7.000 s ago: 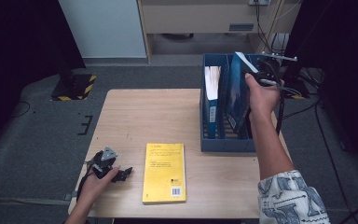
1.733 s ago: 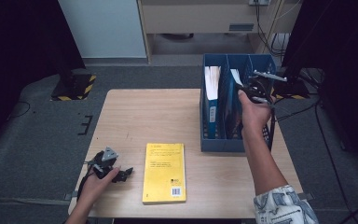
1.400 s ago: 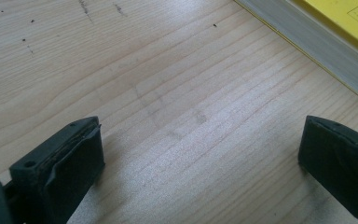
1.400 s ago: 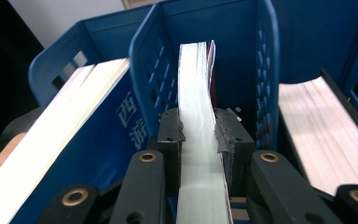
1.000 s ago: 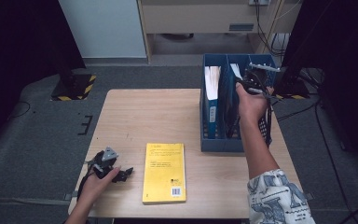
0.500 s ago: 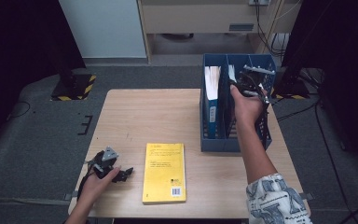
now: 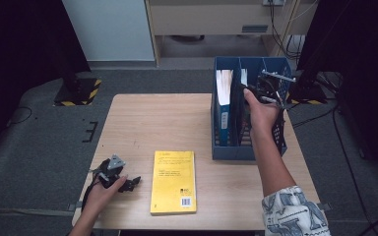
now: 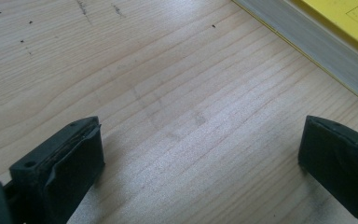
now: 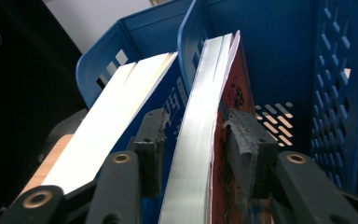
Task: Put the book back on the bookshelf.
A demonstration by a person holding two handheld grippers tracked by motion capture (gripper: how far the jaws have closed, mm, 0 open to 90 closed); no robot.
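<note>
A blue file holder [image 7: 248, 152] stands on the right of the wooden table [image 7: 157, 123]. In its middle compartment stands a book with a red cover [image 9: 200, 140], pages facing me. My right gripper [image 9: 193, 135] reaches over it with one jaw on each side. The jaws have just been opening, and a gap shows between the left pad [image 9: 151, 144] and the pages. In the high view the right gripper [image 7: 256, 93] is above the holder. My left gripper [image 7: 128, 183] rests open on the table's front left corner, beside a flat yellow book [image 7: 173, 181].
A blue-covered book with white pages [image 9: 116, 121] stands in the holder's left compartment, close to the red one. The holder's perforated right wall [image 9: 345, 70] is near my right jaw. The yellow book's edge [image 8: 317, 46] lies just past the left gripper [image 8: 200, 154].
The book that my right gripper held above the holder has come down into the middle compartment, and the right hand has sunk with it. The left hand has not moved.
</note>
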